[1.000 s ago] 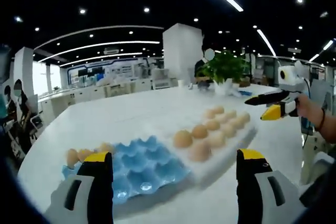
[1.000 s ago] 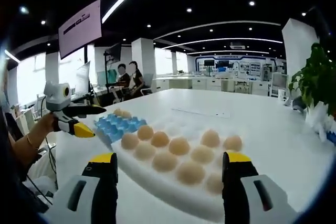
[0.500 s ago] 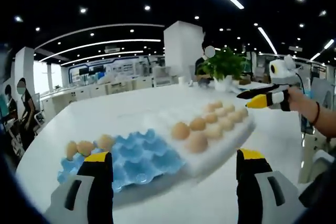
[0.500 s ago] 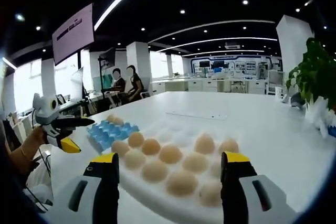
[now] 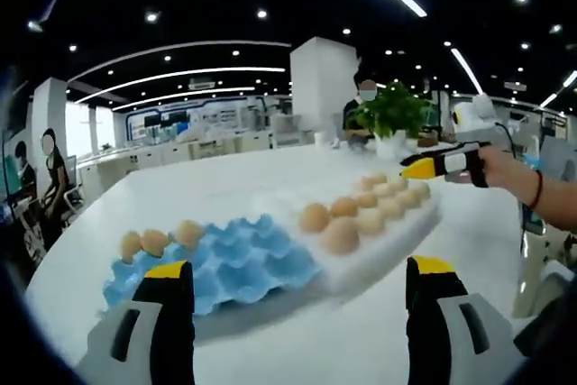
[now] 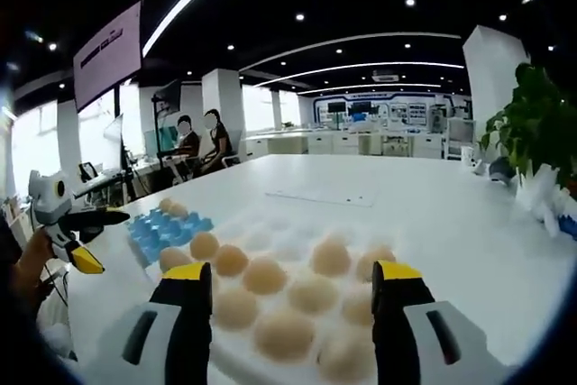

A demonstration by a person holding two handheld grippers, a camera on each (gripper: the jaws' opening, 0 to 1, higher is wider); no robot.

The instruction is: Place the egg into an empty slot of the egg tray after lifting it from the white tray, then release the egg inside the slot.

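A white tray (image 5: 362, 273) (image 6: 278, 242) on the table holds several tan eggs (image 5: 341, 235) (image 6: 264, 274). Left of it lies the blue egg tray (image 5: 243, 264) (image 6: 153, 230), with three eggs (image 5: 155, 241) along its far left edge and the other slots bare. My left gripper (image 5: 300, 268) is open and empty, low in front of both trays. My right gripper (image 6: 290, 270) is open close above the white tray, with eggs showing between its jaws but none held. In the left gripper view the right gripper (image 5: 419, 165) hovers by the white tray's far end, held by a hand.
The trays sit on a large white table (image 5: 225, 187) (image 6: 388, 205). A potted plant (image 5: 392, 110) (image 6: 541, 123) stands at its far side. People (image 6: 198, 137) sit at desks in the background. The left gripper (image 6: 95, 239), held by a hand, shows at the left of the right gripper view.
My right gripper has moved in lower and closer over the white tray's eggs. In the left gripper view it has shifted left toward that tray. Both grippers stay open.
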